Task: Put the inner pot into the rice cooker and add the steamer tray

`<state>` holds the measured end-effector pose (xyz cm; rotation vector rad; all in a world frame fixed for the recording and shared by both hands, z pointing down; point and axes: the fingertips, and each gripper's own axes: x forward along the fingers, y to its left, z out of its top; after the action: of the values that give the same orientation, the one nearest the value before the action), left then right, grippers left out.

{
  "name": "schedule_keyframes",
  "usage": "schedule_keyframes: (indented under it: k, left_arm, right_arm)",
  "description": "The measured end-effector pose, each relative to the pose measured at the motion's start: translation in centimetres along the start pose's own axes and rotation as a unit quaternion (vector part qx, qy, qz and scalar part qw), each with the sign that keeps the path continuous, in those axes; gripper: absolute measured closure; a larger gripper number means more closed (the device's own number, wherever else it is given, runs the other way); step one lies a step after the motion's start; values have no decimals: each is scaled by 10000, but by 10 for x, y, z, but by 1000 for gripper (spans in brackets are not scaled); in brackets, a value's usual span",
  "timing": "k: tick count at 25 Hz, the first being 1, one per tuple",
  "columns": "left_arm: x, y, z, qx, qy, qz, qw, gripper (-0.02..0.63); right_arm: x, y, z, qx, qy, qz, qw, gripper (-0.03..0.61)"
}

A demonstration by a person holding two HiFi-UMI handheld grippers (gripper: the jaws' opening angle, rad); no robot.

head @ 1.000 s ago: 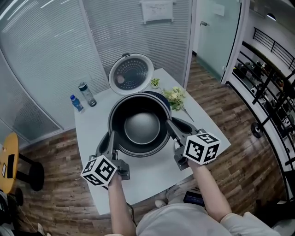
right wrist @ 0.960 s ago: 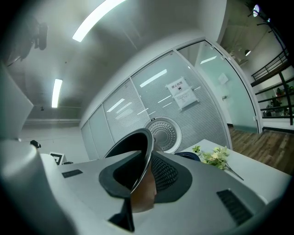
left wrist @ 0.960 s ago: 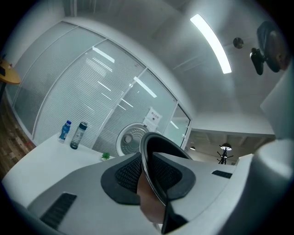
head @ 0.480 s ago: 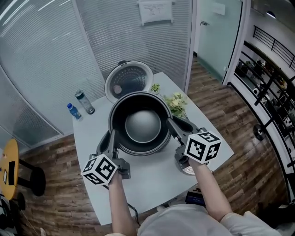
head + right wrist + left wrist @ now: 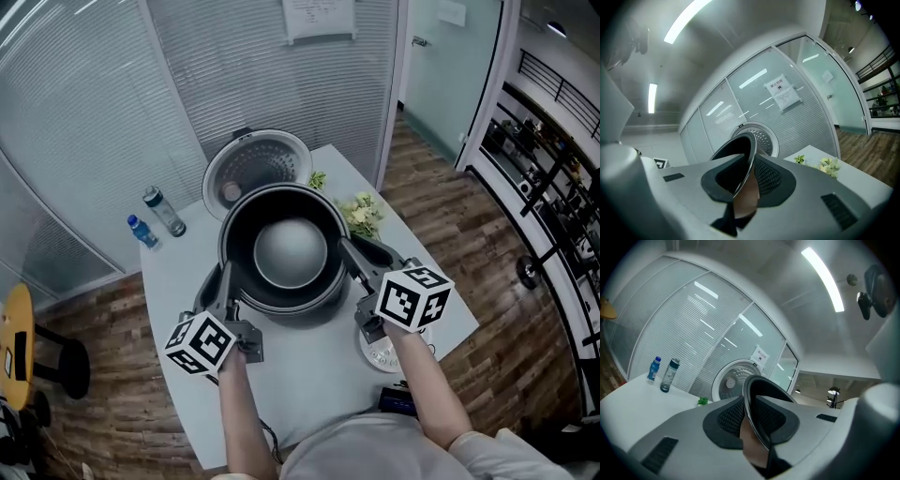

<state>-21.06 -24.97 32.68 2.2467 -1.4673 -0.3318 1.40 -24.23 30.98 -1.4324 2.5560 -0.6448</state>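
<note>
**Head view.** You hold the inner pot [image 5: 286, 253] up between both hands, the left gripper [image 5: 225, 283] on its left rim and the right gripper [image 5: 352, 255] on its right rim. Over the last second the worktop [image 5: 291, 380] has slid back under you. The two bottles [image 5: 161, 212] have drifted toward its left corner, and the open rice cooker lid [image 5: 251, 164] now sits right behind the pot's far rim. A white round disc [image 5: 382, 352], probably the steamer tray, has come into sight at the near right edge, just below your right gripper. I judge that you have carried the pot toward the cooker and are about over it. The cooker's body is hidden under the pot, so you can't confirm the line-up here. The pot is not yet lowered in.

**Left gripper view.** Your jaws are nearly closed, and both ribbed pads [image 5: 729, 420] press on the pot's thin dark rim [image 5: 757, 416]. The rim stands edge-on between them, well back from the tips. The lid rises just beyond.

**Right gripper view.** It is the same on this side. The jaws are clamped on the rim, which sits deep between the pads, with the lid behind and the flowers [image 5: 828, 165] off to the right.
</note>
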Motion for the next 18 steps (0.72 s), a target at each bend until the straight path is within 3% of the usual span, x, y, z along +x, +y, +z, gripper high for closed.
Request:
schedule_keyframes:
  k: [18]
  left_arm:
    - [37, 27, -37, -190, 429, 221, 9987, 540]
  right_arm:
    - [31, -44, -28, 298, 463, -136, 9984, 503]
